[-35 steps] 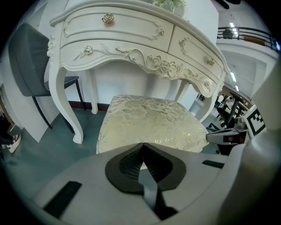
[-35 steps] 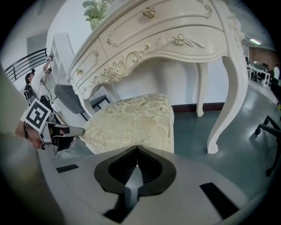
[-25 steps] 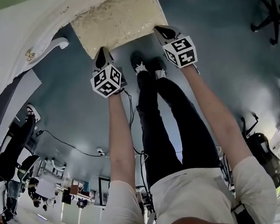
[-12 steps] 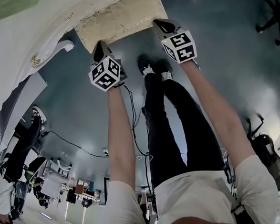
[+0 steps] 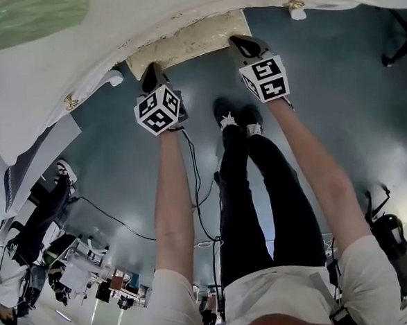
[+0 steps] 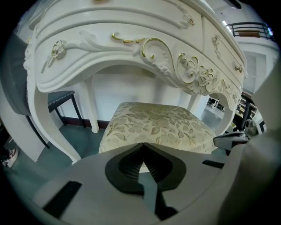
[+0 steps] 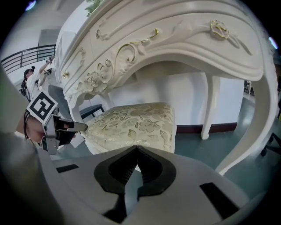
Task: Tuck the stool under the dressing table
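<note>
The stool [image 5: 184, 41] stands partly under the dressing table [image 5: 51, 65], with its near edge projecting. The left gripper [image 5: 147, 68] and right gripper [image 5: 240, 44] have their jaws fully together and hold nothing, tips at the cushion's near edge. The frame is judged rigid and the padding soft, so push evenly at both near corners. No writing is legible.

Place: a big open office or studio hall, as I read it, not a home.
Floor: smooth grey-blue floor [image 5: 339, 114] all round me, a black cable [image 5: 113, 219] trailing over it.
Furniture: an ornate white dressing table [image 6: 131, 39] with its stool [image 6: 158, 125], and a black swivel chair [image 5: 398, 49] nearby.
Above: a railing [image 6: 252, 27] along an upper level.
Company: a person [image 5: 40, 218] standing to my left, near desks [image 5: 94, 284].
</note>
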The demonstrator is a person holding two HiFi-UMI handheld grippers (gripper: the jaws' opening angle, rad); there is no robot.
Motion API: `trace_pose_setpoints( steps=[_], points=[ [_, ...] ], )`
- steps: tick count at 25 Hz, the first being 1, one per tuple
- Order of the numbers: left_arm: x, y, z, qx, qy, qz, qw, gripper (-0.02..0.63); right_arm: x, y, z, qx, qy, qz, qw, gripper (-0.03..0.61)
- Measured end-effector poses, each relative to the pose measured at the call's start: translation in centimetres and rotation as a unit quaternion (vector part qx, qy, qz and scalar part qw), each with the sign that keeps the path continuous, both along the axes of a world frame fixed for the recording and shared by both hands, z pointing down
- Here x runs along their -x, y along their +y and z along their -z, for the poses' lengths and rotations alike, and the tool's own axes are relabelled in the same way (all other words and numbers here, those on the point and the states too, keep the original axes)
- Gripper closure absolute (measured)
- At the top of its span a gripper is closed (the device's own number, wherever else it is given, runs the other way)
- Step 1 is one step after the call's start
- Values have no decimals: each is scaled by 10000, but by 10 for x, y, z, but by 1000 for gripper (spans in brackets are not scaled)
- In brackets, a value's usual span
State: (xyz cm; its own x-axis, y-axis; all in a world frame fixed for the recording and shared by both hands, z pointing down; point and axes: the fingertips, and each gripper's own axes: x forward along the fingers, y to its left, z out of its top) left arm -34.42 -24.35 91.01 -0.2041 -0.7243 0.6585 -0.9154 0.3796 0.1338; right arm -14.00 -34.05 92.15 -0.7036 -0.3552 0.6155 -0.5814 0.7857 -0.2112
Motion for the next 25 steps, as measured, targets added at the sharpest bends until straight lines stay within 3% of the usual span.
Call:
trace_pose_setpoints(
  steps=[17,25],
  points=[
    [42,-67,0,-409,-263,-64,9988,598,45,-73,0,-271,-234,-157,9992,535],
    [42,-79,7,-156,-302,-296,9990,598,47,-86,7,-309,-103,-108,9994,535]
  ],
)
